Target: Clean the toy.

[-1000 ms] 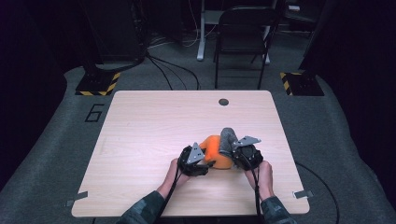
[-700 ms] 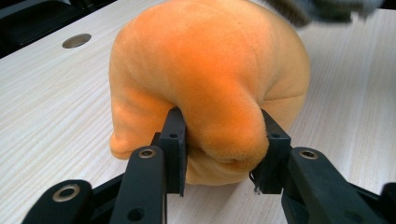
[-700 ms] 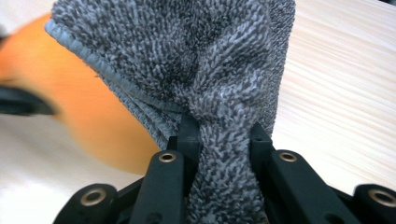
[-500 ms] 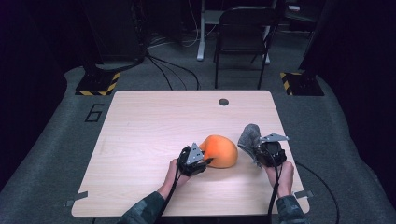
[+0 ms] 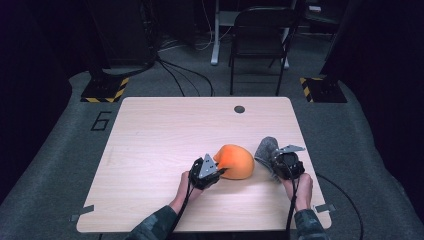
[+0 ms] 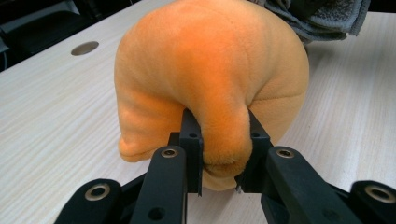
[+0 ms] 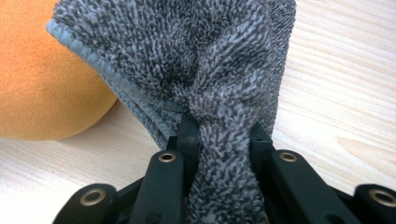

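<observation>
The left gripper (image 5: 216, 170) sits at the near middle of the table (image 5: 165, 130), its jaws drawn in on a fold of the orange plush toy (image 5: 235, 161); they have just been closing, and in the left gripper view the pads press into a pinched ridge of the orange plush (image 6: 224, 135), so the grip is narrow but full of fabric; the toy itself lies on the tabletop just ahead of that gripper, rounded and lumpy, between the two hands. The right gripper (image 5: 280, 161) is at the toy's right side, near the table's right edge; its jaws are closed tight on a bunched fold of the grey towel (image 5: 266, 149), and the right gripper view shows the looped grey cloth (image 7: 224, 84) squeezed between the pads, with its stitched hem hanging to one side and the orange toy (image 7: 42, 84) just behind it, touching or nearly so; I cannot tell which.

The one piece of writing to read is a large figure 6 (image 5: 101, 120) marked on the grey floor mat beside the table's far left corner.

Around them: a round cable hole (image 5: 239, 109) near the table's far edge; a dark folding chair (image 5: 260, 45) standing beyond the table; yellow-and-black striped floor plates (image 5: 106, 90) at the left and right; cables trailing across the floor.
</observation>
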`<state>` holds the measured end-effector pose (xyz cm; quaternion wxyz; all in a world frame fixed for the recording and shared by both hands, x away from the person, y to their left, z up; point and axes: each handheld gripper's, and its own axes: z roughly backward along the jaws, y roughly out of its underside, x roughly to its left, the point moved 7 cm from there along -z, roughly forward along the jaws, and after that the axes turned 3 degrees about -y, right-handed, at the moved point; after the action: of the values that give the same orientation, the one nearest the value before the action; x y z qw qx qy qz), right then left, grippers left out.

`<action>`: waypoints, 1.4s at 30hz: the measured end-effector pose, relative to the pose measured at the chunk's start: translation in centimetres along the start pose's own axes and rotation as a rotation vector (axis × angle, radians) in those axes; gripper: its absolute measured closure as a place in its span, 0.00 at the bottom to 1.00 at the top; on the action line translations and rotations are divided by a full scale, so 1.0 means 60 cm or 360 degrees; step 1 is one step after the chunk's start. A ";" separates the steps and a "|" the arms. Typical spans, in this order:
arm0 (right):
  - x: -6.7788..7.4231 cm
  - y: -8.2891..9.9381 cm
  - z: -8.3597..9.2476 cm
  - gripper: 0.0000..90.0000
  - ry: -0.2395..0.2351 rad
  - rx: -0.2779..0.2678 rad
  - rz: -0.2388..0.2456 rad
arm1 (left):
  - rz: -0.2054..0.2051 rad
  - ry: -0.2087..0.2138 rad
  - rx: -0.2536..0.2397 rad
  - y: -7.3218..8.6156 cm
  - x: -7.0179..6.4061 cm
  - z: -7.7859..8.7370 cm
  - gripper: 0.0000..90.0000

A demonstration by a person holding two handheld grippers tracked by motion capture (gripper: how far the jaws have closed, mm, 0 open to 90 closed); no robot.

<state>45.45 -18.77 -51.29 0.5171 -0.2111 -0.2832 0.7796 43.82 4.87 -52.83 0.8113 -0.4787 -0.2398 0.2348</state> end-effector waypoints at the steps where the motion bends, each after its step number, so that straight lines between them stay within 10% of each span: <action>1: -0.001 0.000 0.000 0.82 0.0003 -0.0003 -0.0005 | -0.0003 -0.0003 -0.0010 -0.001 0.001 0.001 0.85; 11: -0.009 0.000 0.002 0.82 0.0010 -0.0022 -0.0018 | 0.0083 0.0006 -0.0084 -0.017 0.008 0.013 0.86; 30: 0.006 -0.028 0.043 0.82 0.0002 -0.0138 0.0030 | 0.0519 0.0105 -0.0046 -0.062 0.020 0.055 0.86; 42: 0.110 -0.086 0.105 0.82 -0.0106 -0.0306 0.0249 | 0.0671 0.0150 0.0093 -0.034 0.014 0.027 0.85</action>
<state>42.60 -12.50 -43.40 0.4222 -0.2552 -0.3564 0.7934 43.77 5.61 -50.20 0.7681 -0.5050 -0.0893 0.3834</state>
